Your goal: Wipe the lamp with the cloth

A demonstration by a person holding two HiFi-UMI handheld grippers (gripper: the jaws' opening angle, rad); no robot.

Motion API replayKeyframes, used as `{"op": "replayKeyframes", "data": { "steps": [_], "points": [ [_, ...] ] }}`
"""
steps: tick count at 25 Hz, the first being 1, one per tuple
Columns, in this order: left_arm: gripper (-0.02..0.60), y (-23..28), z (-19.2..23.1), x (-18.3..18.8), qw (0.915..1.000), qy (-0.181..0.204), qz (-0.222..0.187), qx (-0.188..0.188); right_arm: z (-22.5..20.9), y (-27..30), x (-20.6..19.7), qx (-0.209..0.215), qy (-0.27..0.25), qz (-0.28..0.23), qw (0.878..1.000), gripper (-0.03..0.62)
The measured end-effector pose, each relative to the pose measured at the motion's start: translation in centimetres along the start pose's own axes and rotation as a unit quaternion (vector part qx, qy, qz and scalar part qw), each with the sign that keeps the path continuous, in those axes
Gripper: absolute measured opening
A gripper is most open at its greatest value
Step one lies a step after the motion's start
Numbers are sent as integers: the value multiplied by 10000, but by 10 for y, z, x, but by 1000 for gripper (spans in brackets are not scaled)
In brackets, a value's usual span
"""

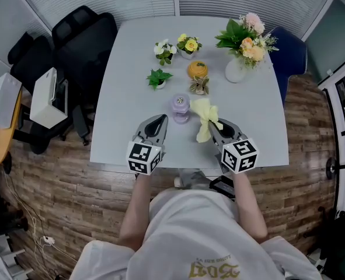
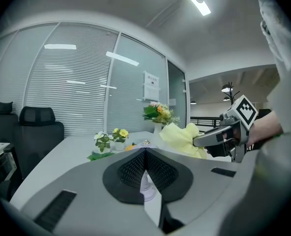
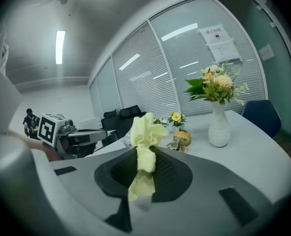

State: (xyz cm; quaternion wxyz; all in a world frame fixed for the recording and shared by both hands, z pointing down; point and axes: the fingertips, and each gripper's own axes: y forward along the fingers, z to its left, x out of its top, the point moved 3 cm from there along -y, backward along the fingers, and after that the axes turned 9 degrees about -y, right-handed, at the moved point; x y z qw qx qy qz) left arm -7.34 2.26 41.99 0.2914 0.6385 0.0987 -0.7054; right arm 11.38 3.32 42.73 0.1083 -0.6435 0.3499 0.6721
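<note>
At the near edge of the table (image 1: 131,69), the left gripper (image 1: 160,121) hovers with its jaws pressed together on nothing. The right gripper (image 1: 215,126) pinches a bunched yellow cloth (image 1: 205,115), which stands up above the pads. Just beyond and between the two tips sits the small lavender lamp (image 1: 180,108), untouched by the cloth. The wipe looks about to start. Done well, the right gripper would bring the cloth's loose end down onto the lamp's top and stroke lightly. The lamp looks light enough to slide or tip, so the left gripper would need to brace its side. Small potted plants (image 1: 165,50) and a flower vase (image 1: 235,70) stand farther back, well clear.
</note>
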Motion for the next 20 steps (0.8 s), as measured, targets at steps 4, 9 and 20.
{"op": "replayKeyframes", "data": {
  "steps": [4, 9, 20],
  "points": [
    [2, 1, -1, -1, 10000, -16, 21, 5, -1, -1, 0, -15, -23, 10, 10000, 66],
    [2, 0, -2, 1, 10000, -23, -34, 11, -4, -4, 3, -38, -101, -6, 9999, 65],
    [2, -4, -6, 1, 10000, 30, -82, 44, -5, -14, 1, -55, -90, -4, 9999, 65]
  ]
}}
